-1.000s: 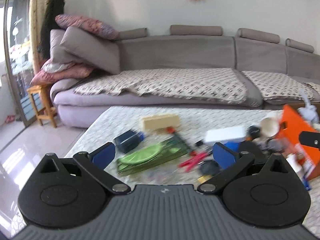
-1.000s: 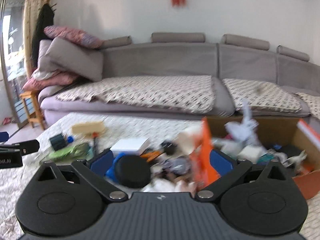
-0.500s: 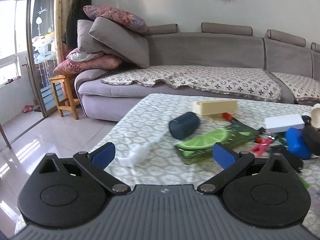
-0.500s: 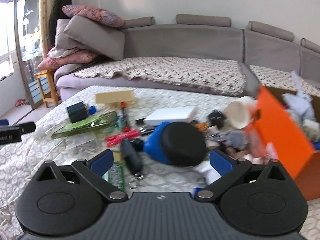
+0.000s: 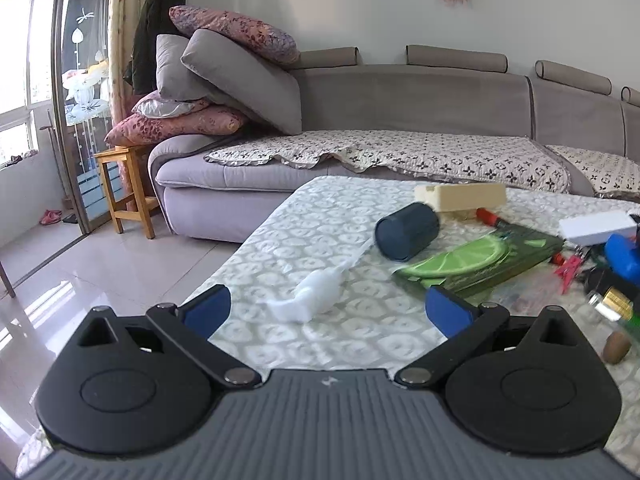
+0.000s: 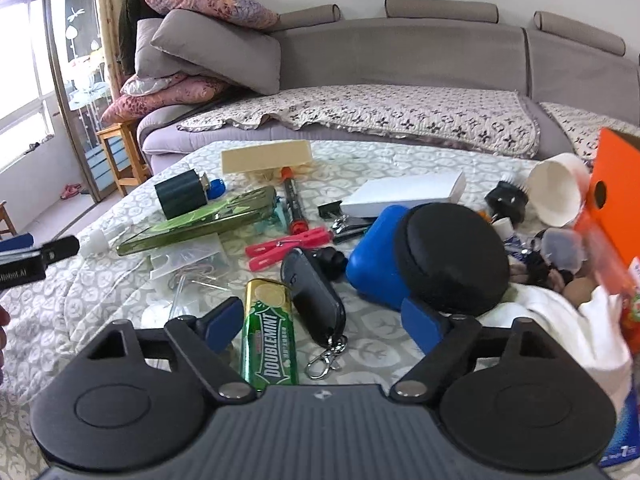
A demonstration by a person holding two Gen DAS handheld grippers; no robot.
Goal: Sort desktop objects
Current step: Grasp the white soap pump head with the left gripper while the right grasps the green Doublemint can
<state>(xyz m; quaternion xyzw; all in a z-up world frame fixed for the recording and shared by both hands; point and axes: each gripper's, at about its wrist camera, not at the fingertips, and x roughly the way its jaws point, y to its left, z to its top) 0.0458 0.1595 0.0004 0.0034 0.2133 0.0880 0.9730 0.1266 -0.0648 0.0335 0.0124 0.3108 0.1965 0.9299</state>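
Clutter is covering the far side of the lace-patterned tablecloth [image 6: 80, 296] in front of a grey sofa [image 6: 400, 56]. The right gripper [image 6: 326, 320] is hanging low over the pile, its jaws closing but still wide and pressing on nothing; a green Doublemint gum tin [image 6: 270, 332] and a black key fob [image 6: 314, 296] with its clip are lying between the blue pads, neither one touched. Just beyond them a blue container with a round black lid [image 6: 432, 260] is resting on its side, with pink clothespins [image 6: 288, 246] to its left, a white box [image 6: 404, 194] behind it, and a white paper cup [image 6: 556, 192] tipped against an orange cardboard box [image 6: 616, 200] at the right edge. A dark cylinder [image 6: 180, 196] and a green lime-print packet [image 6: 200, 224] are lying toward the left, near a cream block [image 6: 266, 160].

The left gripper [image 5: 326, 306] is hovering over the table's near-left stretch with jaws spread wide and empty; a small white plastic piece [image 5: 308, 294] is lying on the cloth between the pads, untouched. It is also showing at the left edge of the right wrist view.
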